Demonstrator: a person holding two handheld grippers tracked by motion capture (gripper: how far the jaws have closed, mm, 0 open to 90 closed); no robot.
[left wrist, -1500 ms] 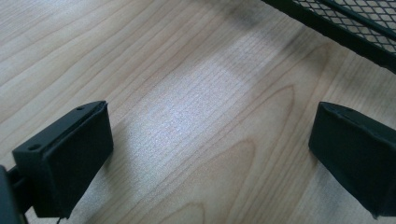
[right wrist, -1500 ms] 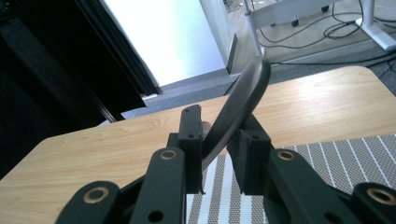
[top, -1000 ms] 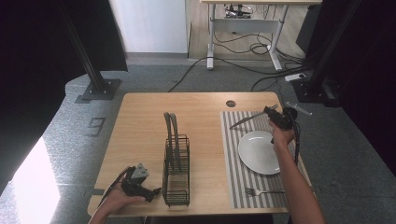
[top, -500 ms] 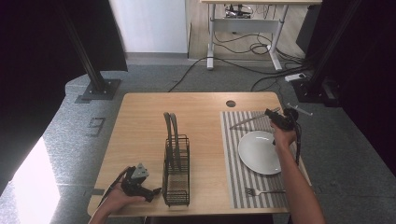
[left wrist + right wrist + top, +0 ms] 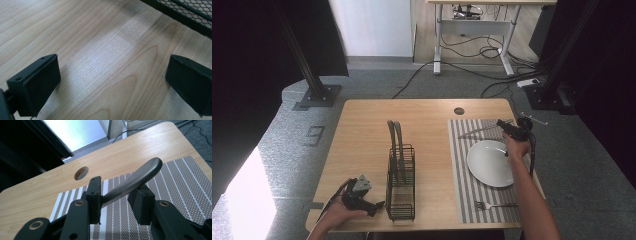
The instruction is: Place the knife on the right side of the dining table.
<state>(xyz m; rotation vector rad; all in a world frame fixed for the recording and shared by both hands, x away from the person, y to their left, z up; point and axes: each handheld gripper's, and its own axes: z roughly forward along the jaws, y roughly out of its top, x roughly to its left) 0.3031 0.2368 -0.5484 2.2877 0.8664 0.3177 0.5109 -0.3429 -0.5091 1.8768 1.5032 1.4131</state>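
The right gripper (image 5: 116, 202) hovers over the far right part of the striped mat (image 5: 175, 195) with a knife (image 5: 135, 181) between its jaws. Those jaws have just been opening; the knife leans on the inner face of one jaw, and a gap shows beside the other, so the grip is slack. The knife's long axis runs away from the gripper, and its rounded end points toward the far edge of the table (image 5: 50, 185), near the round hole (image 5: 81, 173).

In the high view the right gripper (image 5: 515, 131) is just beyond the plate (image 5: 490, 163), and the knife (image 5: 484, 130) runs leftward from it as a thin dark line over the mat (image 5: 462, 165). That view also takes in the fork (image 5: 493, 205) at the mat's near edge and the wire rack (image 5: 401, 175) mid-table.

The left gripper (image 5: 359, 197) rests at the near left, beside the rack. Its own view shows its jaws wide apart over bare wood (image 5: 100, 62), nothing between them, with the rack's mesh (image 5: 190, 12) at the corner.
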